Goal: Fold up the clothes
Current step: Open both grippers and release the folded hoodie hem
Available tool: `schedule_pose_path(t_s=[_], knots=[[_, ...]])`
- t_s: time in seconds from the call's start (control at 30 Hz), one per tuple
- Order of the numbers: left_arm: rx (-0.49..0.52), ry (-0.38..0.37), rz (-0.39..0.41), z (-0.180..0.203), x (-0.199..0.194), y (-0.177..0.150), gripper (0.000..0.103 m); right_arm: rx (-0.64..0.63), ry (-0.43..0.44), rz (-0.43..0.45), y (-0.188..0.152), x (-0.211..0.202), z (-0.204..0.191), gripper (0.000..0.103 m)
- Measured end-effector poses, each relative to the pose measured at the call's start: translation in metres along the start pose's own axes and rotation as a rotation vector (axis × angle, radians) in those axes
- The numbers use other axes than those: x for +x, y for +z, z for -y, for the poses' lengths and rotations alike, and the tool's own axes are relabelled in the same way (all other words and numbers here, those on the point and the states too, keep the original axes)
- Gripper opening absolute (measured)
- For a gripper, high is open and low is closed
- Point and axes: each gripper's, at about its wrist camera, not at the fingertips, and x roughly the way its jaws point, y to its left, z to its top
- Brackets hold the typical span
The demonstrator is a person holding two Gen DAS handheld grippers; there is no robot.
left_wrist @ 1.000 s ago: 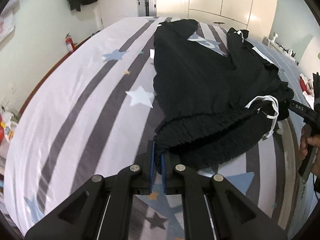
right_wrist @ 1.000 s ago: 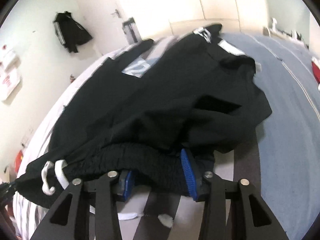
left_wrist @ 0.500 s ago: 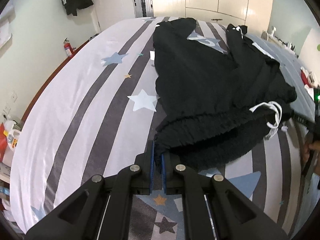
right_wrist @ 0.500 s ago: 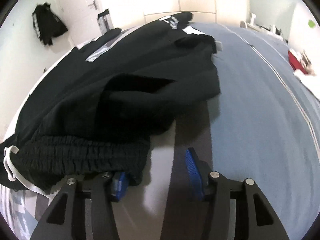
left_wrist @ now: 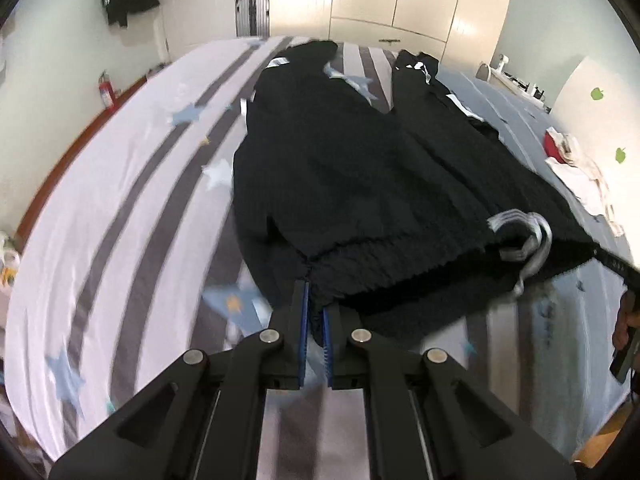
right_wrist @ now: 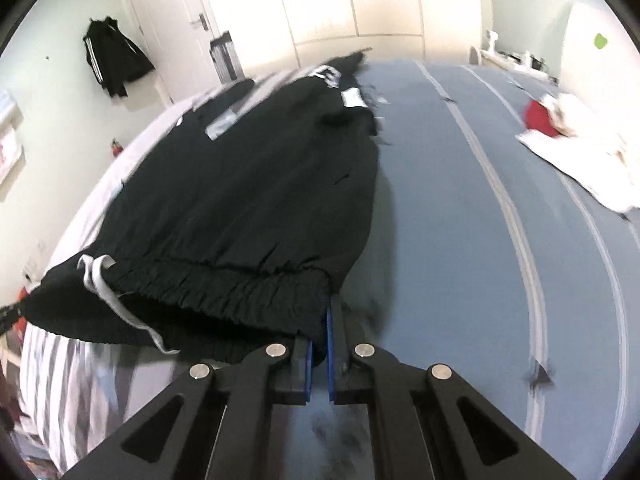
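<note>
1. Left wrist view: the left gripper [left_wrist: 315, 312] has its blue-padded jaws nearly together, pinching one end of the gathered elastic waistband [left_wrist: 400, 264] of a pair of black track trousers [left_wrist: 340, 168]
2. From that pinch the black trousers run away from the camera along the striped grey-and-white bedspread with pale blue stars [left_wrist: 120, 208], the two legs parting toward the far end of the bed, where white markings show on the fabric
3. A white drawstring cord [left_wrist: 528, 240] loops out of the waistband toward its right end and hangs below the edge
4. At the right edge of this view the waistband is drawn out taut toward a black bar, which appears to be part of the right gripper, with a bit of the person's hand [left_wrist: 624, 324] below it
5. Right wrist view: the right gripper [right_wrist: 319, 348] has its jaws closed to a narrow gap on the other end of the waistband [right_wrist: 240, 288], which is lifted off the bed and sags between the two grips
6. Here the trousers [right_wrist: 260, 184] lie beside the plain blue-grey half of the bedding [right_wrist: 460, 220]; a red and white heap of other clothes [right_wrist: 560, 128] sits well apart at the right
7. A dark jacket [right_wrist: 112, 60] hangs on the wall beside the white door
</note>
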Motion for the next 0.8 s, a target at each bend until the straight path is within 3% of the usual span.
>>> schedule_pose_path(t_s=[0.13,0.23,0.33,0.57,0.6,0.67,0.8], knots=[[0.064,0.014,-0.061,0.023,-0.012,-0.045,0.005,-0.008,-0.033,-0.093,-0.049,-0.027,0.018,0.004],[0.061,0.025,-0.167,0.029,-0.001,-0.091,0.005,-0.004,-0.053,-0.170,-0.090,-0.029,0.027,0.004],[0.049,0.044,-0.202,0.032,-0.004,-0.124,0.005,-0.009,-0.067,-0.218,-0.121,-0.030,0.030,0.004],[0.038,0.084,-0.281,0.031,-0.023,-0.179,0.005,-0.020,-0.042,-0.266,-0.161,-0.048,0.033,0.004],[0.032,0.110,-0.300,0.028,-0.023,-0.187,0.000,-0.025,-0.042,-0.276,-0.166,-0.051,0.033,0.004],[0.015,0.158,-0.339,0.021,-0.023,-0.203,0.000,-0.028,-0.058,-0.295,-0.176,-0.055,0.037,0.004],[-0.125,0.131,-0.364,-0.006,-0.031,-0.215,0.000,-0.012,-0.078,-0.300,-0.182,-0.061,0.049,0.004]])
